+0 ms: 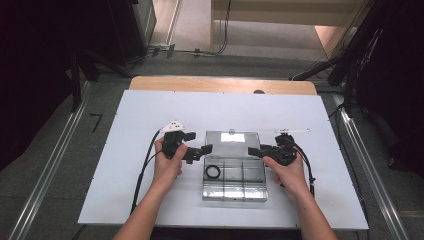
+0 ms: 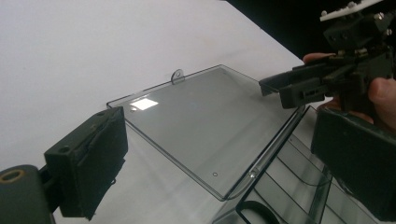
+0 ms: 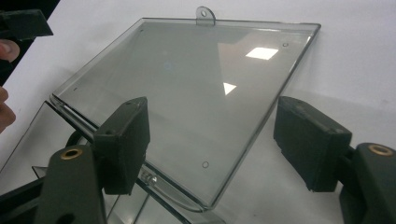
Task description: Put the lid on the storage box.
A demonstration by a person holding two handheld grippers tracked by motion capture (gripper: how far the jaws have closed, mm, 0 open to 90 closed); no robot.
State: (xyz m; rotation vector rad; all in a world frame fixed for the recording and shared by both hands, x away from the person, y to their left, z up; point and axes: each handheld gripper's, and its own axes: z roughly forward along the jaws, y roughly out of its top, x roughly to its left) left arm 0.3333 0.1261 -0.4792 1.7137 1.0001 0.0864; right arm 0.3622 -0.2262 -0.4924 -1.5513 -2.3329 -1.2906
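Observation:
A clear plastic compartment box [image 1: 235, 186] sits on the white table [image 1: 145, 110], its hinged lid [image 1: 233, 141] folded back behind it. A black ring [image 1: 213, 171] lies in the box's left compartment. My left gripper [image 1: 199, 142] is at the box's left side and my right gripper [image 1: 256, 149] at its right, both pointing inward over the hinge line. In the left gripper view the jaws of the left gripper [image 2: 219, 140] stand wide apart around the lid [image 2: 196, 121], touching nothing. In the right gripper view the right gripper [image 3: 215, 126] straddles the lid's [image 3: 187, 79] near corner, and its pads are off it.
The white board ends in a wooden strip [image 1: 222, 85] at the back, with grey floor and black stands beyond. Cables [image 1: 142, 170] trail from both grippers toward the front edge. Bare table lies left and right of the box.

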